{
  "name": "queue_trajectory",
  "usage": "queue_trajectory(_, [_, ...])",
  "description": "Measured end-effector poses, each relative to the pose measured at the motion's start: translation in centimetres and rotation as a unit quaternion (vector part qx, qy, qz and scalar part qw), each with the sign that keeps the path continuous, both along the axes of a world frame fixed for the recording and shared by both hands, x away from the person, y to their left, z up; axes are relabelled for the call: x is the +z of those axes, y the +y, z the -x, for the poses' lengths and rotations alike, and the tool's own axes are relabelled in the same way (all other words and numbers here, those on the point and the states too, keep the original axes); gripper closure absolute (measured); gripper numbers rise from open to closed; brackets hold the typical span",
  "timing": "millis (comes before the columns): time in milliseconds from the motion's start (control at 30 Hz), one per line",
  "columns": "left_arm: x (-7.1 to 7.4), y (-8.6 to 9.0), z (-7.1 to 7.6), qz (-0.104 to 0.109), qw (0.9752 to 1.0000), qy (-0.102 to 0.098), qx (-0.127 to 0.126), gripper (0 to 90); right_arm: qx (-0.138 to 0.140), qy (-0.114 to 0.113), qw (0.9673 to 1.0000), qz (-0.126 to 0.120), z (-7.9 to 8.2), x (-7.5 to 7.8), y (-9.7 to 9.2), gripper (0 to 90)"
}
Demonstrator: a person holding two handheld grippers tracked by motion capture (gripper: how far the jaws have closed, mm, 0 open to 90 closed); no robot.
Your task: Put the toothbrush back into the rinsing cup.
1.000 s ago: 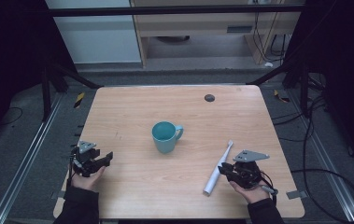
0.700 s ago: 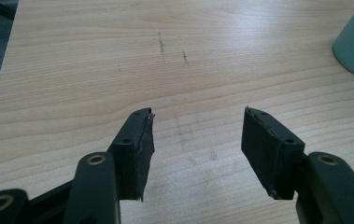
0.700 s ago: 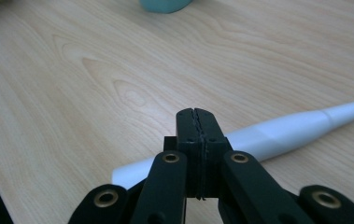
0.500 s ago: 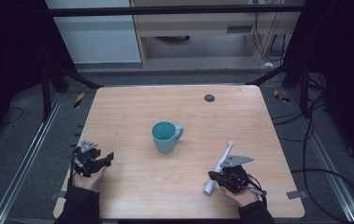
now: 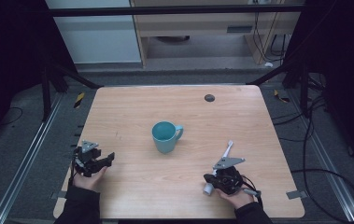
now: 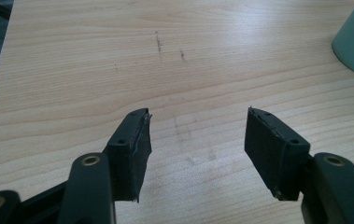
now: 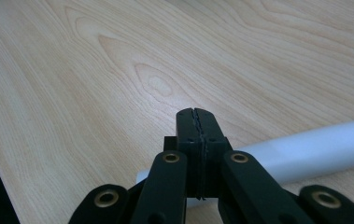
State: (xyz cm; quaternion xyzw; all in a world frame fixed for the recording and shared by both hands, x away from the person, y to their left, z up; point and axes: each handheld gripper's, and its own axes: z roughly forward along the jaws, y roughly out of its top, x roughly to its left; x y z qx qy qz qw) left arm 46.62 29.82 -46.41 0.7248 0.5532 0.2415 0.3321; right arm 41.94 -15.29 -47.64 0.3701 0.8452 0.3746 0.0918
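Now right claw (image 5: pixel 210 179) at lower right of high view, jaws pressed together, empty, over white plastic toothbrush (image 5: pixel 226 152) lying on light wooden bench (image 5: pixel 132 107). Left claw (image 5: pixel 108 159) lower left, jaws apart. Teal ceramic mug (image 5: pixel 166 136) centre.

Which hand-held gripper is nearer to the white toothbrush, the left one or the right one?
The right. The right hand-held gripper is directly at the handle end of the white toothbrush, jaws shut above it. The left hand-held gripper is across the table, beyond the teal mug.
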Motion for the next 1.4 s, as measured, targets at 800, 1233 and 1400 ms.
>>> queue_trajectory(800, [-0.1, 0.1, -0.1, -0.002, 1.0, 0.003, 0.0, 40.2, -0.01, 0.008, 0.9996, 0.026, 0.2, -0.4, -0.7, 89.9])
queue_trajectory(1233, [-0.1, 0.1, -0.1, -0.002, 1.0, 0.005, 0.0, 40.3, -0.023, 0.012, 0.9993, 0.029, 0.1, -0.4, -1.5, 89.9])
queue_trajectory(1400, [-0.1, 0.1, -0.1, -0.003, 1.0, 0.006, -0.001, 40.3, -0.024, 0.014, 0.9993, 0.027, 0.0, -0.4, -1.7, 89.8])
